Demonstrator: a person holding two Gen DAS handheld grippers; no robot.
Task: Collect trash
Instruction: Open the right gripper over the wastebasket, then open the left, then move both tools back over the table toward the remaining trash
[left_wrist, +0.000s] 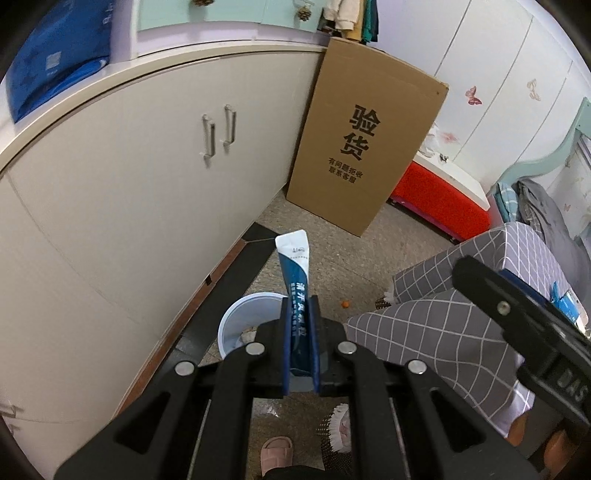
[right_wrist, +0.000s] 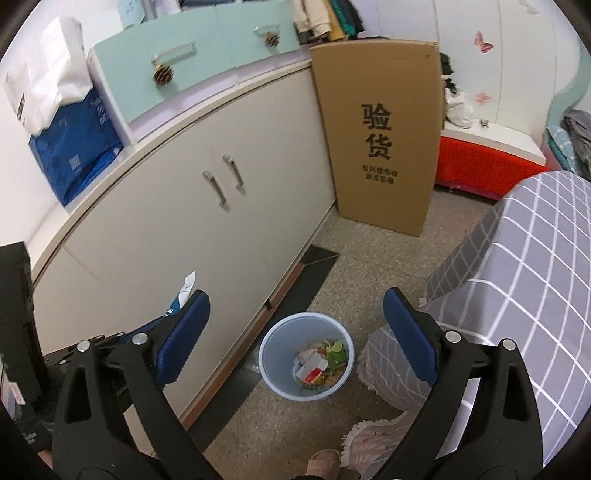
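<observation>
A long white cabinet with two metal door handles runs along the left of the room, and a bed in a grey checked cover fills the right. Between them, leaning against the cabinet's far end, stands a tall brown cardboard box. Printed on it in large black characters is 验货; two lines of smaller print sit below, which my left wrist view shows as 有问题拒收 and 联系客服. On the cabinet top at the far left sits a blue bag with small white markings too blurred to read.

On the speckled floor between cabinet and bed stands a pale blue trash bin. My right wrist view looks straight into it and shows mixed scraps: a white and red carton, green bits, crumpled paper. My left wrist view shows only part of its rim and inner wall, the rest hidden behind my left gripper.

My left gripper is clenched on a long dark blue and white sachet, held upright above the bin. White Chinese characters run down it, partly covered by the blue pads, so I cannot read them fully. My right wrist view catches only the sachet's white tip at its left.

My right gripper is released, its jaws spread wide with nothing between them, above the bin.
</observation>
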